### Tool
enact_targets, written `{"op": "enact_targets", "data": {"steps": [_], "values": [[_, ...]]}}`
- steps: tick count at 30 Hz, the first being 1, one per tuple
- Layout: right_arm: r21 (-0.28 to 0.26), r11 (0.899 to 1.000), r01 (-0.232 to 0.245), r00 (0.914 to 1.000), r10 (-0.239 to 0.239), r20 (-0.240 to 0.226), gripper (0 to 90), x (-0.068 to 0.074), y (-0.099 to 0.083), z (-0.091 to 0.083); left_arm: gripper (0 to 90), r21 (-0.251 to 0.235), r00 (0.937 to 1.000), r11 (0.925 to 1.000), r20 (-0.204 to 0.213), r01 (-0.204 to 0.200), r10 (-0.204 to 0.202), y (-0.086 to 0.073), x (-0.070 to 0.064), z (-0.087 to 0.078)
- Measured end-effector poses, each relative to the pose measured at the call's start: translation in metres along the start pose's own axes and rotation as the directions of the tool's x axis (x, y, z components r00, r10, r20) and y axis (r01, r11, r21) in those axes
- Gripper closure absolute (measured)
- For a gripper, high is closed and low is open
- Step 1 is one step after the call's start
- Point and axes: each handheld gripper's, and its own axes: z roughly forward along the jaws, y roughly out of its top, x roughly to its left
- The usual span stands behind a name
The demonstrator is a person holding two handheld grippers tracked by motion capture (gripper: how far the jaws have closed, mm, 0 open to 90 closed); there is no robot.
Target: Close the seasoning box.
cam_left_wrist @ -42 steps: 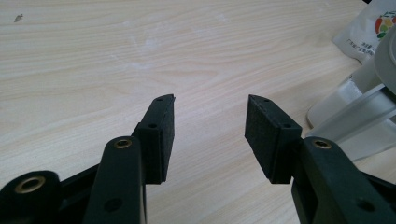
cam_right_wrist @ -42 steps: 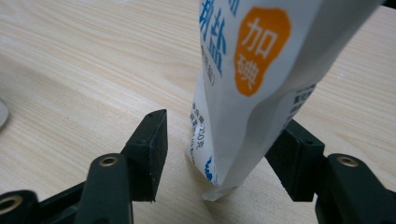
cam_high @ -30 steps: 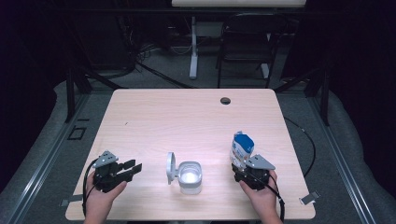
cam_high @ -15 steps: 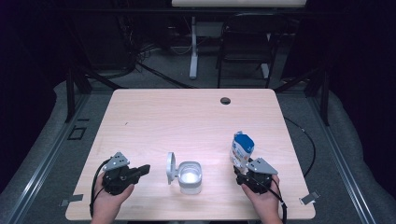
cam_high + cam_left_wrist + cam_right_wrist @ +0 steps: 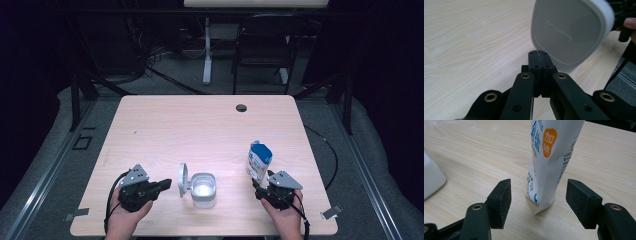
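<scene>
A white container with its hinged lid flipped up stands near the table's front middle. My left gripper lies just left of it, jaws pressed together and empty, tips pointing at the lid. At the front right a blue and white packet stands upright. My right gripper sits just in front of it, open. In the right gripper view the packet stands just beyond the gap between the pads, touching neither.
The wooden table has a round cable hole near its far edge. A chair and a desk leg stand on the floor beyond. Cables trail from both grippers over the front edge.
My left gripper has swung right toward the container's lid. The right gripper has shifted slightly, staying open in front of the packet.
</scene>
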Motion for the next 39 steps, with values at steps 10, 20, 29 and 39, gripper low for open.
{"op": "enact_targets", "data": {"steps": [10, 20, 29, 39], "values": [[-0.001, 1.000, 0.012, 0.9999, -0.012, -0.004, 36.9, 0.004, -0.001, -0.002, 90.0, -0.024, 0.9993, 0.9990, 0.008, -0.036, 0.037, 0.011, -0.015, -0.001], [-0.003, 1.000, 0.012, 0.9998, -0.012, -0.012, 36.8, 0.004, -0.001, -0.001, 90.0, -0.033, 0.9990, 0.9985, 0.014, -0.043, 0.043, 0.016, -0.021, 0.003], [0.003, 1.000, 0.012, 0.9999, -0.012, -0.012, 36.9, 0.004, -0.001, 0.001, 90.0, -0.033, 0.9987, 0.9983, 0.017, -0.047, 0.048, 0.018, -0.022, 0.006], [0.005, 1.000, 0.002, 0.9999, -0.002, -0.012, 36.8, 0.003, -0.003, 0.000, 90.0, -0.008, 0.9916, 0.9950, 0.081, -0.100, 0.100, 0.020, -0.037, 0.021]]}}
